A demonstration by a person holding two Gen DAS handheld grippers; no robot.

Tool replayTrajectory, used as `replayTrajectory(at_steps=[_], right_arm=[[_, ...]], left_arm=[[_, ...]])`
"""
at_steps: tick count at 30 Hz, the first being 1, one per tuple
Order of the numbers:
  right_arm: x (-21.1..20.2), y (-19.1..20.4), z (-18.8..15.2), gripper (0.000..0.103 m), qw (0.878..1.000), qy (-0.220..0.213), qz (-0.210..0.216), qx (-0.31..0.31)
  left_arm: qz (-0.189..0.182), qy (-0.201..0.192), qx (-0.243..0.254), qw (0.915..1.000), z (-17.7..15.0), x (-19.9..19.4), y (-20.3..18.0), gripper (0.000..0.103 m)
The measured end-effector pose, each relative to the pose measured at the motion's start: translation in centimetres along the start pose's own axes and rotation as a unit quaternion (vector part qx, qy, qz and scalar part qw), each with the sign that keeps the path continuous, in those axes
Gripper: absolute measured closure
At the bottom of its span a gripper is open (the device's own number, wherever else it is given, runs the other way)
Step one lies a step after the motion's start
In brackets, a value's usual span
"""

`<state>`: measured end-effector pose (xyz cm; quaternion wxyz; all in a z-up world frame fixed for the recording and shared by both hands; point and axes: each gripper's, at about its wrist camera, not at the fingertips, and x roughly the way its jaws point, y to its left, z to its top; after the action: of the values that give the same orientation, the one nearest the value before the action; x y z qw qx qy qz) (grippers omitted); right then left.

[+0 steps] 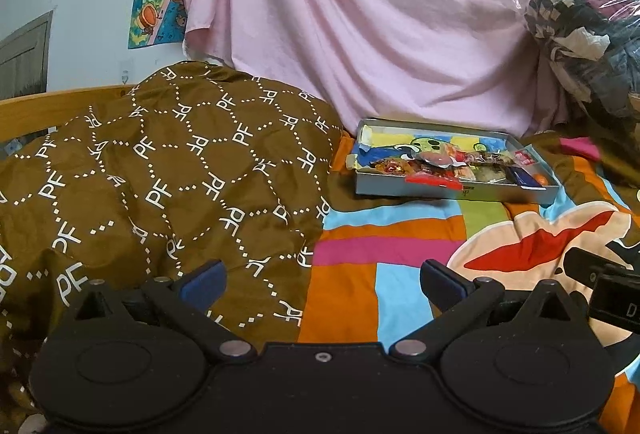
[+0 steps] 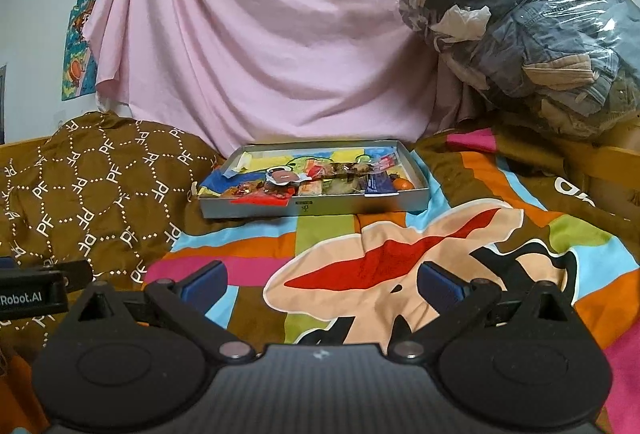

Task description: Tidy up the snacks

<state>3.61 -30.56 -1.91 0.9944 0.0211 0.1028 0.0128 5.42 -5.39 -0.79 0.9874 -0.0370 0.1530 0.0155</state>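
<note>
A shallow grey box [image 2: 316, 208] lies on the bed near the pink sheet, lined with colourful cartoon paper. Several wrapped snacks [image 2: 320, 182] sit in a row along its near side, with a small orange fruit [image 2: 402, 185] at the right end. In the left wrist view the same box [image 1: 440, 190] lies ahead and to the right, the snacks [image 1: 444, 166] inside it. My left gripper [image 1: 322, 284] is open and holds nothing, well short of the box. Also open with nothing between its fingers, my right gripper [image 2: 322, 284] hovers over the bedspread in front of the box.
A brown quilt with a PF pattern [image 1: 160, 170] is heaped at the left. A clear plastic bag of clothes [image 2: 532, 34] stands at the back right. A pink sheet [image 2: 260, 34] hangs behind the box. The colourful cartoon bedspread [image 2: 400, 258] covers the bed. A wooden bed rail [image 2: 608, 162] runs at the right.
</note>
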Motion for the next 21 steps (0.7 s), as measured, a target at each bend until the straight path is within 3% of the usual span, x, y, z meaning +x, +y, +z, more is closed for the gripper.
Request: replayTrajectory(at_steps=[21], right_arm=[[-0.06,0.10,0.08,0.000,1.000,0.000,0.000,-0.003]], left_arm=[[-0.004,0.002,0.002,1.0000,-0.03,-0.08,-0.14,0.001]])
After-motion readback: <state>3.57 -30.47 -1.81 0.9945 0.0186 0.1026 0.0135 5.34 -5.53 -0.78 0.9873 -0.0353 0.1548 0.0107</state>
